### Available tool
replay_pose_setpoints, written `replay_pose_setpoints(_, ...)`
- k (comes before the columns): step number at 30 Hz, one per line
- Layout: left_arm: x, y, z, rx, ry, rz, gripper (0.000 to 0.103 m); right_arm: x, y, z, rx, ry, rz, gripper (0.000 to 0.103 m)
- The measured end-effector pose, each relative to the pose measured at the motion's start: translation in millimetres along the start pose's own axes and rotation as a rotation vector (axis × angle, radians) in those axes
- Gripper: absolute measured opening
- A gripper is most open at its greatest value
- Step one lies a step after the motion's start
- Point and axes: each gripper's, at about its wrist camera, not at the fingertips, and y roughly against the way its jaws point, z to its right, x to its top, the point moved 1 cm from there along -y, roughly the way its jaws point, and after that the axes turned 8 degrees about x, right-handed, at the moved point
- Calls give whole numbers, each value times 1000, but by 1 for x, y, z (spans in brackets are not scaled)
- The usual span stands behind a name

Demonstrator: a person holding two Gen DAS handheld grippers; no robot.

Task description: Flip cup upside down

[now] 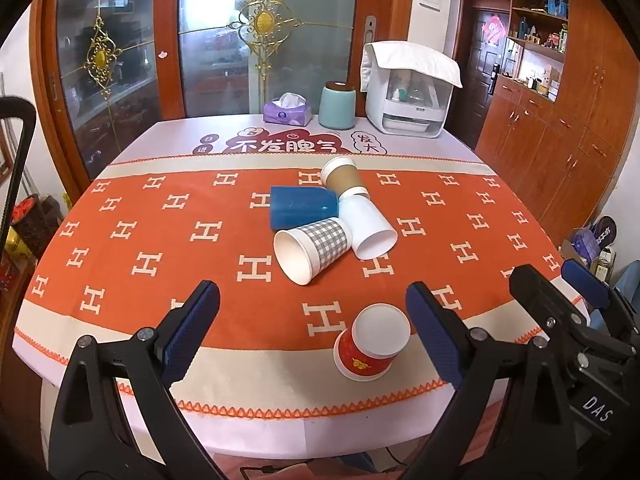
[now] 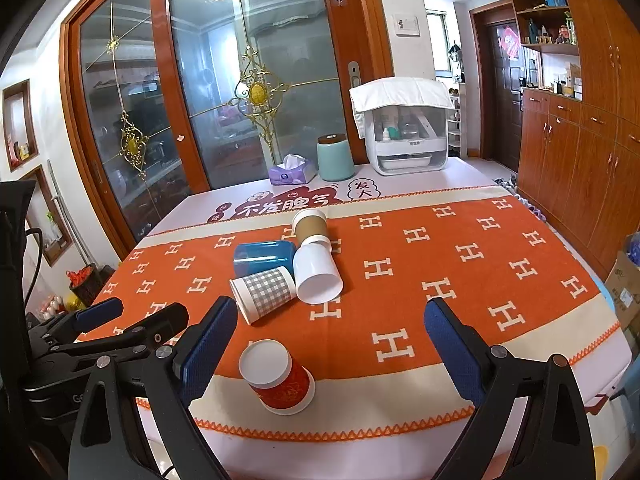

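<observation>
A red and white paper cup (image 1: 370,346) stands upside down, white base up, near the table's front edge; it also shows in the right wrist view (image 2: 278,380). Behind it several cups lie on their sides in a cluster: a grey checked cup (image 1: 310,248) (image 2: 264,292), a blue cup (image 1: 302,206) (image 2: 264,258), a white cup (image 1: 366,226) (image 2: 316,274) and a brown cup (image 1: 342,176) (image 2: 310,224). My left gripper (image 1: 316,320) is open and empty above the front edge. My right gripper (image 2: 332,336) is open and empty, beside the left one.
The table carries an orange cloth with H marks (image 1: 160,240). At its far end stand a purple tissue box (image 1: 287,112), a teal canister (image 1: 337,105) and a white appliance under a towel (image 1: 408,92). Wooden cabinets (image 1: 560,132) line the right wall.
</observation>
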Motion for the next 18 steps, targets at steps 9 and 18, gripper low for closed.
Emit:
replay_pose_setpoints(9, -2, -4, -2, 9, 1, -15, 93, -2, -4, -2, 3, 3, -5, 96)
replay_pose_setpoints(18, -4, -3, -5, 14, 8, -9, 93, -2, -5, -4, 3, 4, -7, 96)
